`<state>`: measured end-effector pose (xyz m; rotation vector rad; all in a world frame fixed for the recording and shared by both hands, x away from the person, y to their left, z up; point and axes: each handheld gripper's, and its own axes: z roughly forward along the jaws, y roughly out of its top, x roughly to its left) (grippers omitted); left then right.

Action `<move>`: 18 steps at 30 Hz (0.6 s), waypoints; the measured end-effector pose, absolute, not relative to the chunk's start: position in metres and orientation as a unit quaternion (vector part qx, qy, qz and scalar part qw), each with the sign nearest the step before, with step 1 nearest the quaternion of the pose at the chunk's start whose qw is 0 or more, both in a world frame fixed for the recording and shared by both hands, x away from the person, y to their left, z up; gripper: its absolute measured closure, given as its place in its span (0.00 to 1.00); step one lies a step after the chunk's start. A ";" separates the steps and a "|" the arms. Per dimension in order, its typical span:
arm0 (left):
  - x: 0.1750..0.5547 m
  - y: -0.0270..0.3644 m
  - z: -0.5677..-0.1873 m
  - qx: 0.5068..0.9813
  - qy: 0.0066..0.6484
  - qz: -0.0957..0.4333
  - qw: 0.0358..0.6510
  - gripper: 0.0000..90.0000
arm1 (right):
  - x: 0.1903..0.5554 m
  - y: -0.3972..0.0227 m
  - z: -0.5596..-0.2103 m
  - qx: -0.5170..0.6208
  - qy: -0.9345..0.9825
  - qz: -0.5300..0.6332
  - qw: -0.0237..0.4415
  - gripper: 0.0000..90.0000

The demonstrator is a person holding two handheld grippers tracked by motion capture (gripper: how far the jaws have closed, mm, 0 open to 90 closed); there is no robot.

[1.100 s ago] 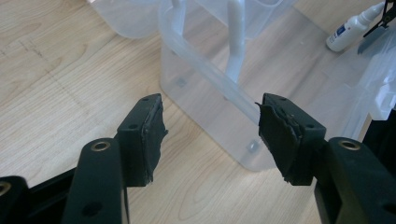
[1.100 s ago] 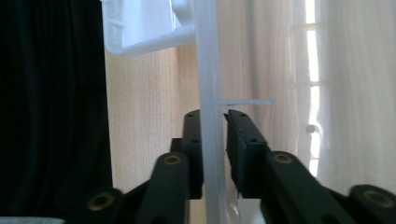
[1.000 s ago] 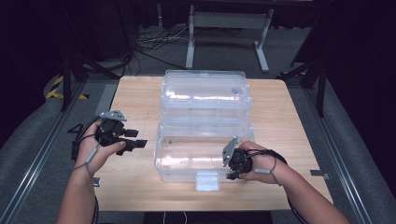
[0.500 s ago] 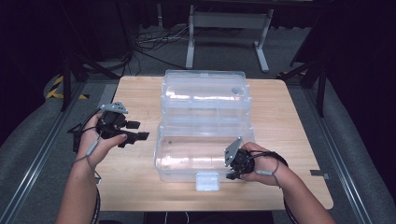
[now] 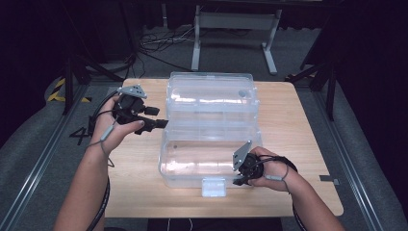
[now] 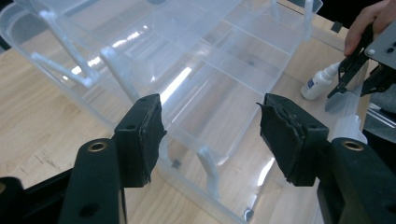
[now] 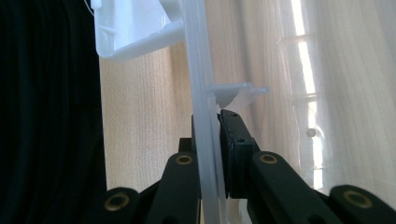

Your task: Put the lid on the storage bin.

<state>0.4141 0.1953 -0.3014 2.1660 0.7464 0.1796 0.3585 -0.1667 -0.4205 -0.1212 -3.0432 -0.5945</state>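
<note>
Pinching clear box point(image 5: 209, 139) wall, right claw point(image 7: 218, 140), dropper bottle point(image 6: 318, 81) beside

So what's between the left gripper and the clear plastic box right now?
Nothing. In the high view the open left gripper hangs just off the clear plastic box, with bare wooden table under the short gap.

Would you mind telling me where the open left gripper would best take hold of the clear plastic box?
Probably the thin upright wall on the left side of the clear plastic box, approached from the left with the jaws straddling its rim. The left gripper is open right beside that edge, and the wall is slim enough to fit between the pads. The right gripper already pinches the near right wall the same way.
</note>
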 end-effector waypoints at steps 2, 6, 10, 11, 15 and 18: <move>0.418 0.190 -0.299 0.863 0.289 0.066 0.409 0.43 | 0.359 -0.167 -0.421 -0.038 -0.980 -0.192 0.021 0.94; 0.427 0.181 -0.293 0.867 0.275 0.063 0.410 0.43 | 0.358 -0.166 -0.420 -0.040 -0.981 -0.187 0.024 0.95; 0.436 0.169 -0.286 0.867 0.265 0.060 0.418 0.44 | 0.358 -0.167 -0.420 -0.040 -0.981 -0.187 0.024 0.94; 0.438 0.167 -0.284 0.866 0.261 0.058 0.423 0.44 | 0.359 -0.167 -0.420 -0.039 -0.981 -0.186 0.024 0.94; 0.447 0.158 -0.281 0.869 0.252 0.059 0.422 0.44 | 0.359 -0.168 -0.421 -0.036 -0.981 -0.191 0.025 0.94; 0.453 0.152 -0.280 0.870 0.246 0.053 0.423 0.45 | 0.360 -0.168 -0.422 -0.037 -0.979 -0.198 0.027 0.94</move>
